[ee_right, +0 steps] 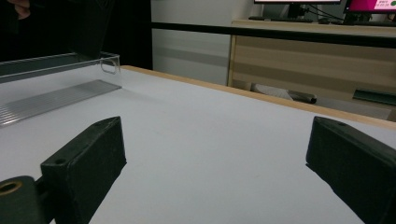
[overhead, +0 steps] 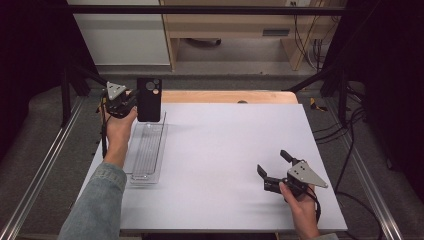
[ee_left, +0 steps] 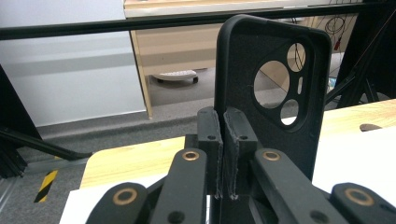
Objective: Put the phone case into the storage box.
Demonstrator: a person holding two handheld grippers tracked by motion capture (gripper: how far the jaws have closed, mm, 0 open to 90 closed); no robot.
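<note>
Holding the phone case (overhead: 149, 99) upright by its edge, your left tongs (overhead: 131, 100) are clamped shut on its side wall, with the case hanging above the far end of the clear tray (overhead: 145, 150) at the left of the surface (overhead: 225, 160). In the left gripper view the pads pinch only a thin strip of the case's rim (ee_left: 243, 70), so the grip looks narrow; I judge the case could swing or slip if you move sharply. Lower it slowly and keep it aligned with the tray's long axis, so the bottom edge clears the tray walls rather than catching on them. Tilt it towards lying flat only once its lower edge is inside, then let go gently.

Your right tongs (overhead: 272, 162) rest low over the near right part of the surface, jaws wide apart and holding nothing, well away from the tray. If the light tray seems likely to shift, bring them across to steady its near end.
</note>
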